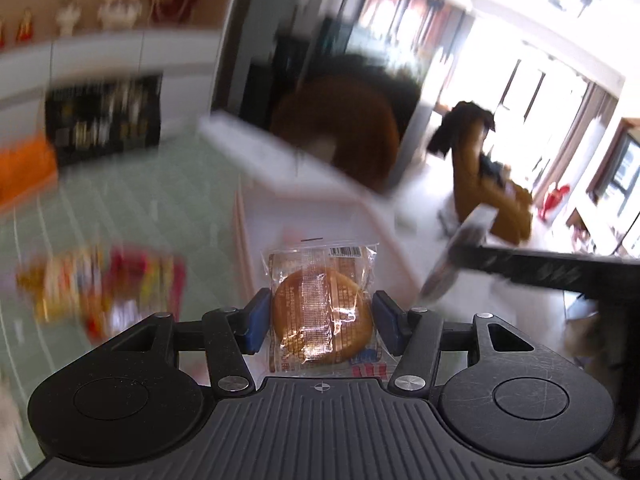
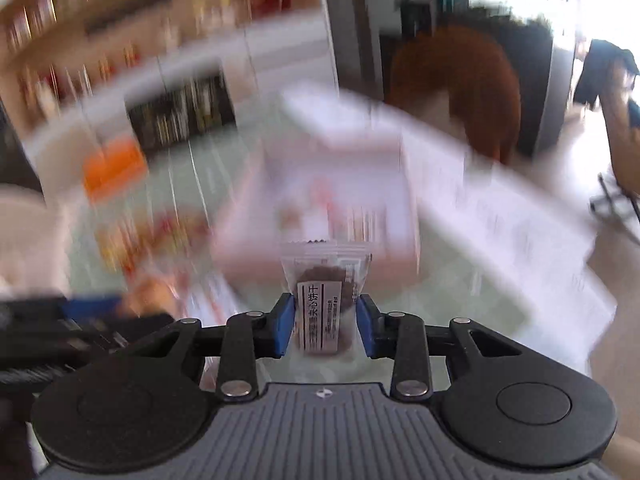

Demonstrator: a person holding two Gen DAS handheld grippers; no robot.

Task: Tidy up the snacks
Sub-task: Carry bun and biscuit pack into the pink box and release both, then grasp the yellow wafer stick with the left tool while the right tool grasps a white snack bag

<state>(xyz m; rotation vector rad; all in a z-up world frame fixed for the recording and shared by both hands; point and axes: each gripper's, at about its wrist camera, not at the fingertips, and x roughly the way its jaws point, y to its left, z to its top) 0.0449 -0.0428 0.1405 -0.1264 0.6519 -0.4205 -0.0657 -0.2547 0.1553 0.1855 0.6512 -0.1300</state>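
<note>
Currently the left gripper (image 1: 320, 322) clamps a wrapped round cake (image 1: 322, 316); the right gripper (image 2: 325, 326) clamps a wrapped biscuit (image 2: 325, 312).

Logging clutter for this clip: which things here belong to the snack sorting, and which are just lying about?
Part of the job:
- round cake in clear wrapper, in the left gripper
- dark biscuit packet, in the right gripper
- white box ahead
- colourful snack packets on the table

Lying about:
- orange box
- brown chair
- shelf ornaments

Heavy motion blur, blown-out window glare at right, fisheye-bent edges.
</note>
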